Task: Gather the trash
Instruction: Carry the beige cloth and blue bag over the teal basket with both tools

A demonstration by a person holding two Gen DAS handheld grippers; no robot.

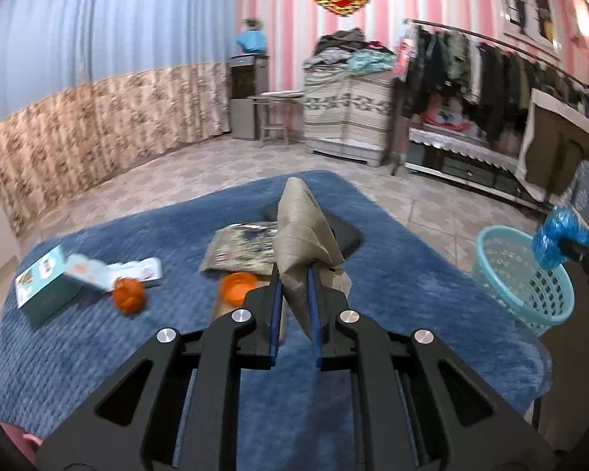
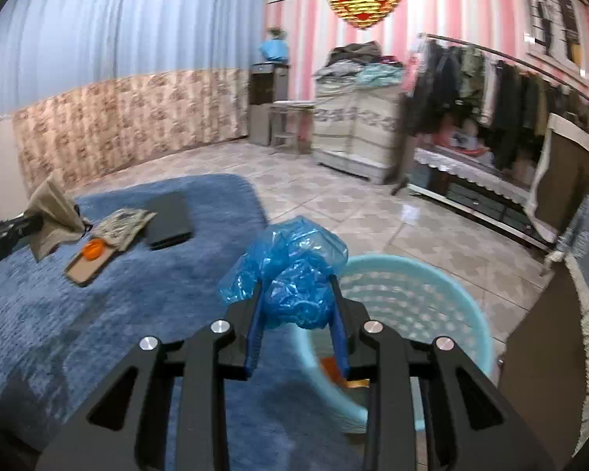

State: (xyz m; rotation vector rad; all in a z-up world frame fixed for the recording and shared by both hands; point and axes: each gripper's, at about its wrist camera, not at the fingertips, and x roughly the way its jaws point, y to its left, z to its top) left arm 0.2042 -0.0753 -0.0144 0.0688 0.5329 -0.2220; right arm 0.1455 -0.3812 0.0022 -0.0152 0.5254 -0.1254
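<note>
You've got both hands loaded here. Your right gripper has its jaws clenched on a crumpled blue plastic bag, and that bag hangs right at the near rim of the light blue basket, which sits on the tiled floor just off the right edge of the blue-covered desk. So the basket opening lies ahead and a bit to the right of those jaws, and I'd say a short push forward over the rim is all the drop needs. Your left gripper is grasping a tan paper bag that stands upright, its long axis pointing up and away from the jaws, over the middle of the desk. From there the basket is well off to the right, so the right hand is clearly the nearer one and should probably go first. Still lying on the desk: a patterned wrapper, an orange lid, an orange ball-like thing and a teal box.
</note>
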